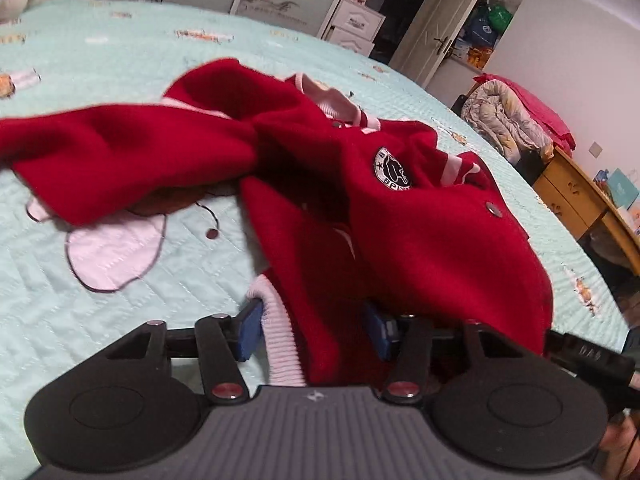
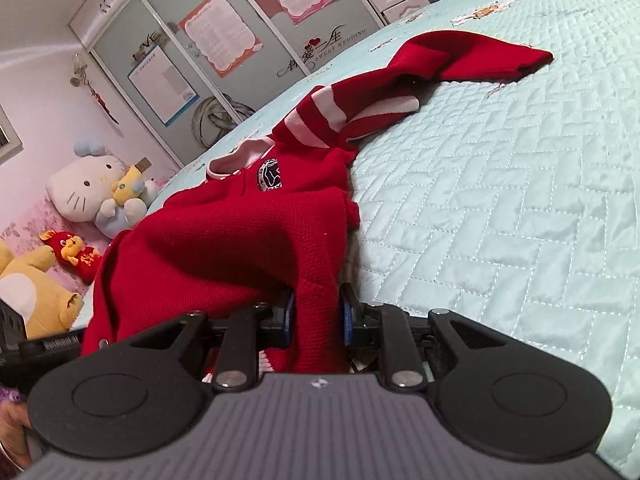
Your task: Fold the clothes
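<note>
While your right gripper pinches the red jacket, your left gripper stands parted around its hem.

Your right pads clamp a fold of red knit at the jacket's near edge, lifting it off the pale green quilt. Your left fingers are apart with the ribbed pink cuff and red cloth between them, not squeezed; the sleeves trail away across the bed.

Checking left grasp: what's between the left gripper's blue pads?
In the left wrist view, the red jacket hem with its pink ribbed cuff lies between the left gripper pads, not pinched.
</note>
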